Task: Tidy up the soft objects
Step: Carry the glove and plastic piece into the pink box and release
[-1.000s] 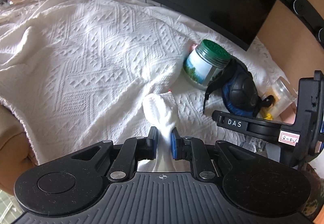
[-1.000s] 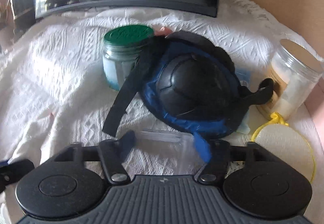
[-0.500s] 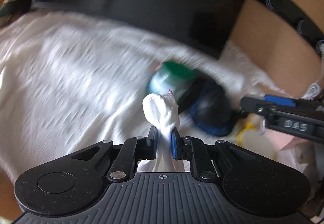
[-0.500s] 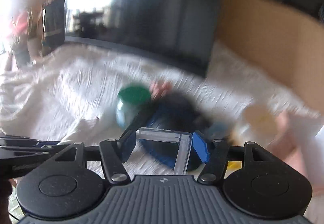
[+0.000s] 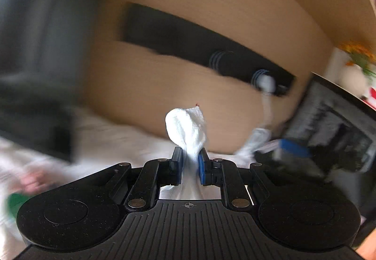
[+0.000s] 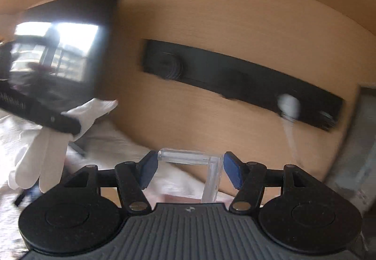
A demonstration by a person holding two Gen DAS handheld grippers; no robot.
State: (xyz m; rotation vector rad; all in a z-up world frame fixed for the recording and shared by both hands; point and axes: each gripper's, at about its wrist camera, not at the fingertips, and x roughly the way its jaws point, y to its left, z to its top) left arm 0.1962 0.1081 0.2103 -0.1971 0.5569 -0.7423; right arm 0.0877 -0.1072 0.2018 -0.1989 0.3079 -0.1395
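Your left gripper [image 5: 189,163] is pinched tight on a white sock [image 5: 188,128]. The pads press both sides of the fabric, the toe end bunches up above the fingertips, and the rest of the sock hangs below them. In the right wrist view the same sock [image 6: 47,149] shows at far left, clamped by a dark finger [image 6: 58,122] of the left gripper, its loose length drooping above the white cloth [image 6: 112,142]. The sock touches nothing but the pads.

Your right gripper [image 6: 188,167] has its jaws part-way apart, with a clear plastic piece [image 6: 206,166] between them. Its top bar spans the gap and one leg runs down near the right pad. The frames do not settle whether the pads press on the piece.

Both grippers are raised off the cloth and point only slightly downward, at the tan wall [image 5: 211,1] beyond the bed. The left wrist view is tilted, so the wall's black strip [image 5: 199,46] slants down to the right. The right gripper shows at the right edge of the left wrist view, blurred. A dark screen [image 6: 58,48] stands far left in the right wrist view. Both views are smeared with blur.
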